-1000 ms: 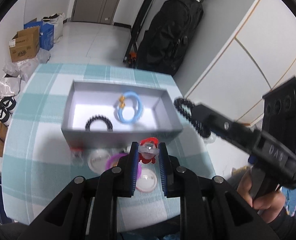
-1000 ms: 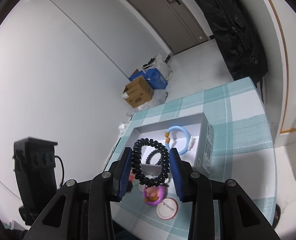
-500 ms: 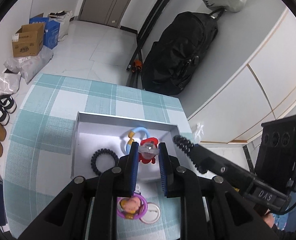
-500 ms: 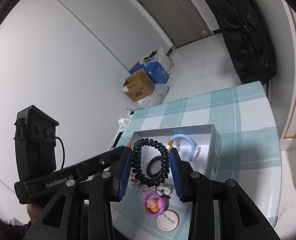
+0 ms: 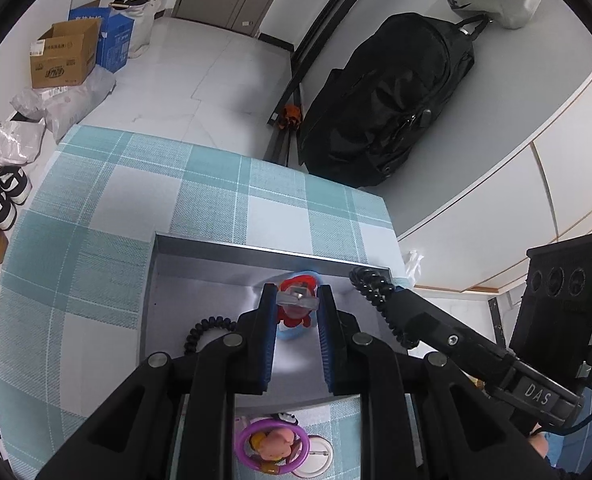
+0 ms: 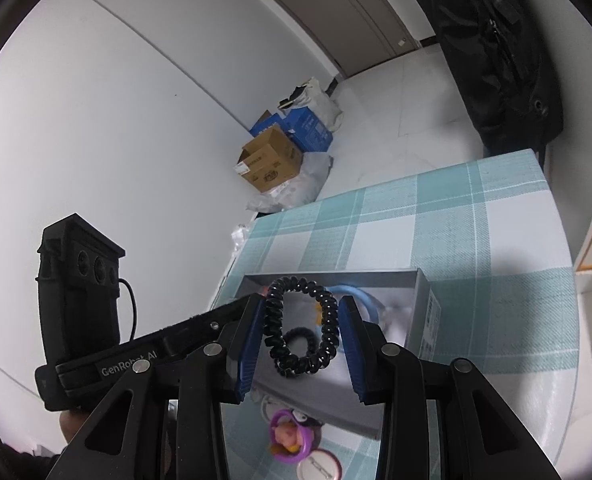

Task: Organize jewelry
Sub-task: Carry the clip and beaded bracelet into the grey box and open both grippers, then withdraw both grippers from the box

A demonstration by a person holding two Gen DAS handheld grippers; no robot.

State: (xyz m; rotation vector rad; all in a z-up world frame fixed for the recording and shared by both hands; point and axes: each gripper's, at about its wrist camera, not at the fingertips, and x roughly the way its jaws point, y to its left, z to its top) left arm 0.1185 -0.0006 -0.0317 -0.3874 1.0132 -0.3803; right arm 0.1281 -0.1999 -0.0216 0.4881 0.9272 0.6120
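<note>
The left gripper pinches a red clip over the grey box. The right gripper clamps a black coil band above the same box, where a second coil band and blue ring lie.

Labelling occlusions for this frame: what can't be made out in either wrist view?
- Blue ring: left view, mostly behind the red charm and left tool.
- Hair tie in the box: left view, half hidden by that tool.
- Purple badge: right view, design blurred.
- Box label: right view, print too small.
</note>
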